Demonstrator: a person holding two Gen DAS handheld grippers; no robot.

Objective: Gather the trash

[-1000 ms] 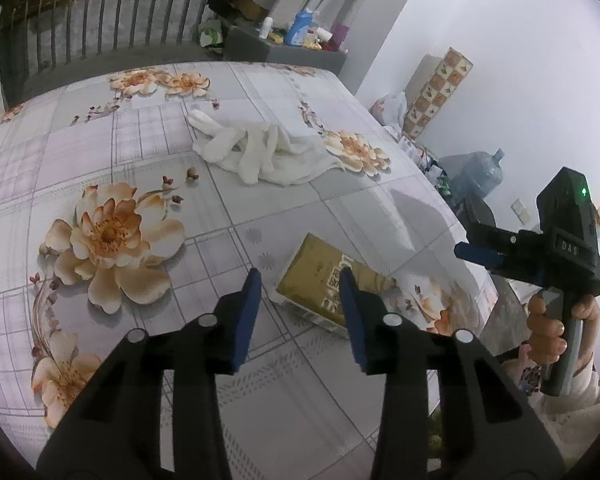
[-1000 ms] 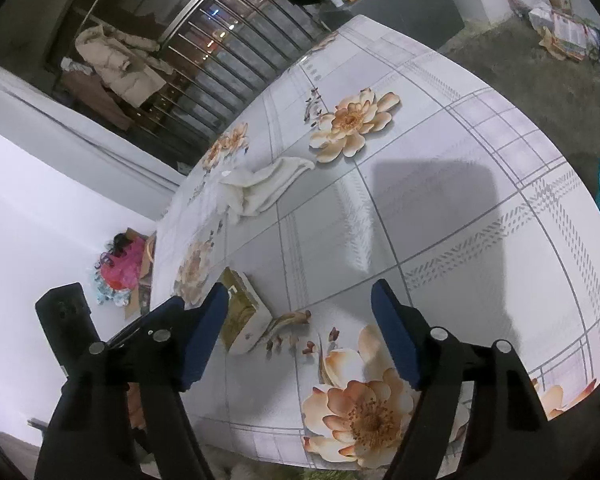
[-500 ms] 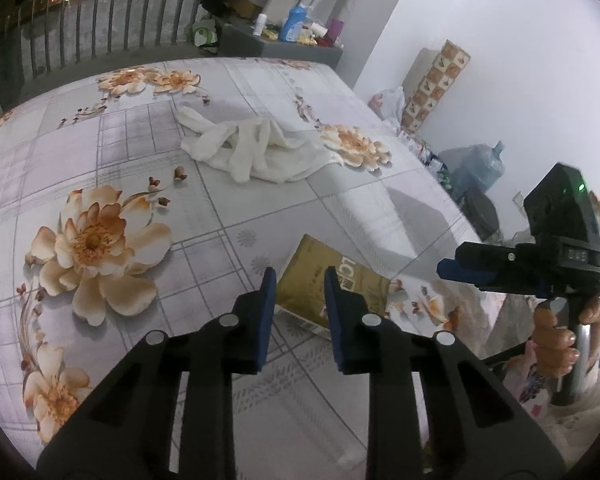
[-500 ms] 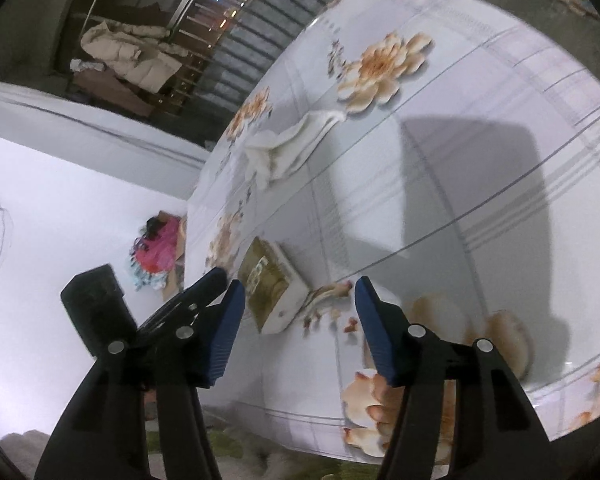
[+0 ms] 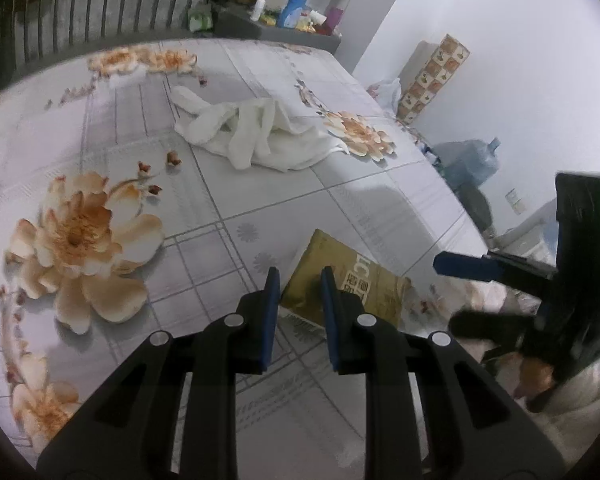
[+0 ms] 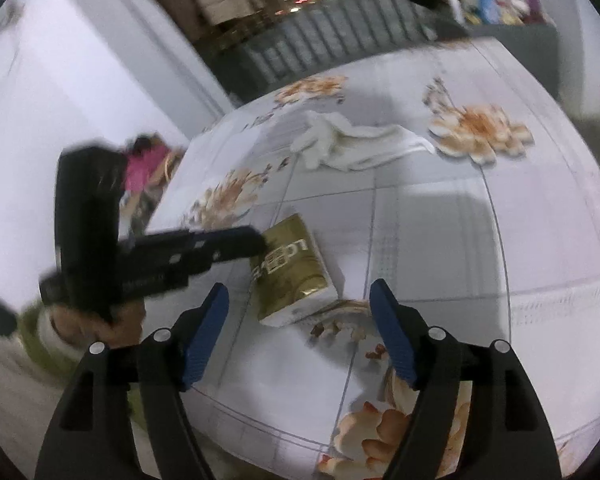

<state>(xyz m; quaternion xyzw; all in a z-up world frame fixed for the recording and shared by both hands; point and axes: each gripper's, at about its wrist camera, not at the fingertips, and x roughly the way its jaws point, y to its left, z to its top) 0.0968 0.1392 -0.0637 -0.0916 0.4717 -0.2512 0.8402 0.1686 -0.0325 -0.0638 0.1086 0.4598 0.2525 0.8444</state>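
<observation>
While gold tissue pack (image 5: 342, 280) lies flat on bench (image 5: 360, 208), left gripper (image 5: 299, 280) narrowed, gripping nothing, just closing over its corner; right gripper (image 6: 300, 304) apart, just reopened.

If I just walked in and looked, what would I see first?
Probably the shiny gold packet lying near the table's edge, with the left gripper narrowed right over its corner and the right gripper open wide beside it. Next, the crumpled white cloth farther back on the tablecloth, which has big orange flowers printed all over it.
</observation>
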